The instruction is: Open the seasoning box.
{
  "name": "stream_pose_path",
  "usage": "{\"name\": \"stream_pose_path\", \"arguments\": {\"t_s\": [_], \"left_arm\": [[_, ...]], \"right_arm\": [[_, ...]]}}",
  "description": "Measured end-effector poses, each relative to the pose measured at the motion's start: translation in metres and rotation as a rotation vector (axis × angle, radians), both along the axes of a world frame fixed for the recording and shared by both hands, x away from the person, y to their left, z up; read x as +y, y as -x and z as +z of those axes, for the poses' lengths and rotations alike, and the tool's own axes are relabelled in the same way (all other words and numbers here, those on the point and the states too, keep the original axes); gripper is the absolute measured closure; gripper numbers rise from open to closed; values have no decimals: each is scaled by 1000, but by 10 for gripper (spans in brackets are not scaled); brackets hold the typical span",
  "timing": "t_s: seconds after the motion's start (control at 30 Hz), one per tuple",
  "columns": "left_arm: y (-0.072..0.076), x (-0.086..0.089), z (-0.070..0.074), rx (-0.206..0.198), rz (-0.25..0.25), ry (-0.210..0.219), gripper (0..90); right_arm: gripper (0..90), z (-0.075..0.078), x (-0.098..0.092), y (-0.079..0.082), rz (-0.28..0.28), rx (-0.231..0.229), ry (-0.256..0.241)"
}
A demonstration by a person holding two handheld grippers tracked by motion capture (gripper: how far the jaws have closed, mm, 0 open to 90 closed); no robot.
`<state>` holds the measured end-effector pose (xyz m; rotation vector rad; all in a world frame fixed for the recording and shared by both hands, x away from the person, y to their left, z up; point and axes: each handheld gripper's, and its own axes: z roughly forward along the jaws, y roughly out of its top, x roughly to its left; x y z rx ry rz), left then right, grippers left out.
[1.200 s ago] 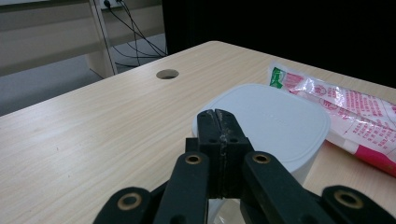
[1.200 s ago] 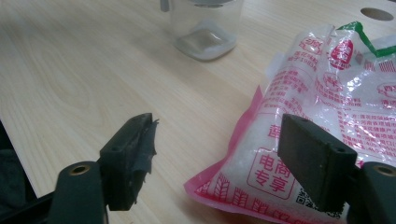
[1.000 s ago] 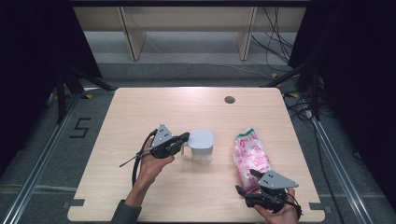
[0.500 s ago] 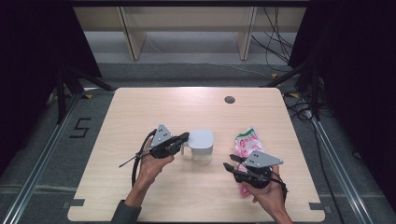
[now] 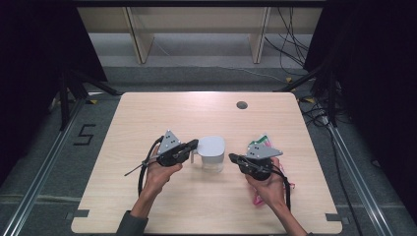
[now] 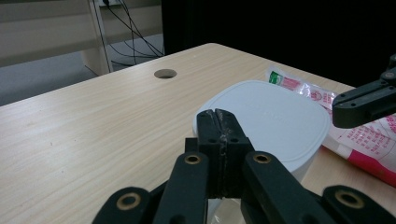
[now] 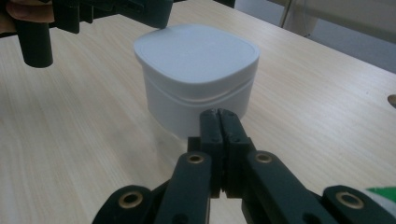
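Observation:
A white lidded container [image 5: 211, 150] stands near the table's middle; its lid [image 6: 266, 119] is on. My left gripper [image 5: 194, 144] is shut with nothing between its jaws, its tip [image 6: 218, 115] at the lid's left edge. Just right of the container, my right gripper [image 5: 231, 158] is also shut and empty, its tip [image 7: 220, 114] pointing at the container [image 7: 196, 65] a short way off. A pink and white snack packet [image 5: 264, 141] lies under the right hand, partly hidden, and appears as the packet [image 6: 359, 142] behind the container.
The wooden table [image 5: 147, 118] has a round cable hole [image 5: 241, 104] at the back right. Beyond its far edge stand shelf legs and floor cables [image 5: 287, 44]. Metal rails run along both sides of the table.
My right gripper has moved left and away from the front edge, from over the packet's near end to just right of the container. The left gripper and container have stayed put.

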<state>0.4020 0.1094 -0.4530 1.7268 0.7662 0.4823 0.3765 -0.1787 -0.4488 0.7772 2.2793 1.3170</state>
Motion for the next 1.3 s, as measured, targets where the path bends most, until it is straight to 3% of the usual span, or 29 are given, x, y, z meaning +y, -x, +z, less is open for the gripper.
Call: {"name": "stream_pose_path", "arguments": {"t_s": [0.1, 0.13, 0.33, 0.43, 0.53, 0.57, 0.63, 0.67, 0.77, 0.83, 0.87, 0.9, 1.0, 1.1, 1.17, 1.3], "left_arm": [[0, 0, 0, -1, 0, -1, 890], [0, 1, 0, 1, 4, -8, 890], [-1, 3, -1, -3, 5, -17, 888], [-1, 3, -1, -1, 4, -9, 887], [-1, 3, 0, -4, 0, -15, 887], [-1, 3, -1, -4, -1, -13, 887], [-1, 3, -1, -4, -3, -12, 887], [-1, 4, -1, -4, -2, -16, 886], [0, 5, -1, 1, -7, -13, 870], [-1, 7, -1, 3, -10, -23, 864], [-1, 7, -3, 7, -5, -15, 851], [-1, 8, -3, 14, 0, -20, 841], [-1, 10, -2, 11, -2, -10, 769], [3, 15, 2, 4, -20, -22, 620], [7, 18, 4, 2, -30, -47, 577], [11, 27, 1, 13, -29, -77, 485]], "right_arm": [[900, -3, 6, -2, -2, 2, 2], [900, -3, 6, -2, 4, 24, 10], [900, -3, 10, -6, 22, -11, 19], [900, 0, 12, -5, 15, 6, 9], [900, 2, 14, -6, 42, -34, 17], [900, 2, 17, -3, 16, 8, -12], [900, 3, 17, -4, 28, -14, 17], [900, 3, 18, -4, 22, -5, 11], [900, 5, 18, -5, 30, -38, 7], [900, 6, 20, -6, 36, -23, -8], [900, 6, 20, -6, 42, -7, 2], [900, 6, 21, -7, 36, -28, 8], [900, 9, 23, -4, 23, -34, 23], [900, 11, 26, -5, 35, -58, 22], [900, 12, 28, -3, 32, -46, 23], [900, 16, 33, -5, 66, -84, 41]]}}
